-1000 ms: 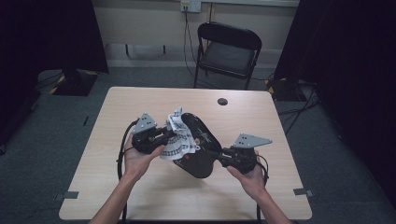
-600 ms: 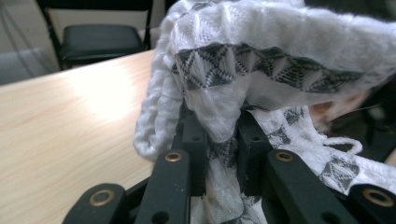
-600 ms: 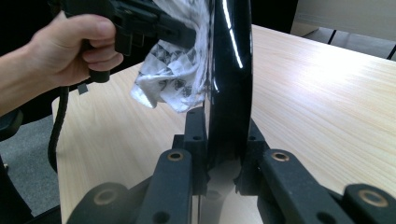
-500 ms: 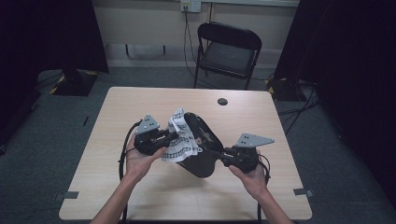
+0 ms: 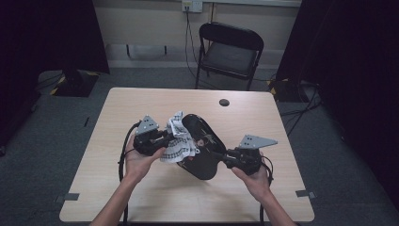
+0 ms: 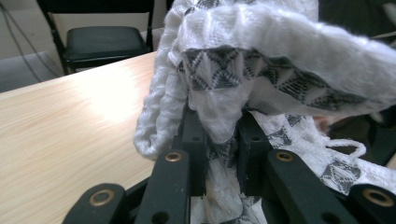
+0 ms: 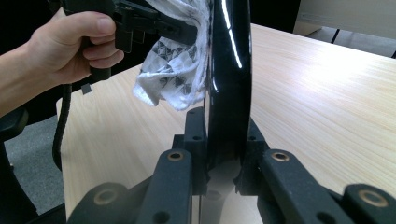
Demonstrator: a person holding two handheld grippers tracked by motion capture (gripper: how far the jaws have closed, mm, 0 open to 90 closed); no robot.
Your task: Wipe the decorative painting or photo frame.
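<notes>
- No word, label, brand or number can be read anywhere
- The cloth (image 6: 280, 60) bears only a woven triangle pattern; the glossy black plate (image 7: 229, 70) carries no lettering

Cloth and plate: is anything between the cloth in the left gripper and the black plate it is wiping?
Nothing visible does. The left gripper is shut on the patterned cloth, which lies directly against the glossy black plate. The right gripper clamps the plate's edge, away from the cloth.

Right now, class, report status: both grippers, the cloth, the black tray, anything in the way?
Left gripper shut on cloth. Right gripper shut on black tray rim, tray tilted on edge. Cloth against tray face. Tabletop around them bare.
</notes>
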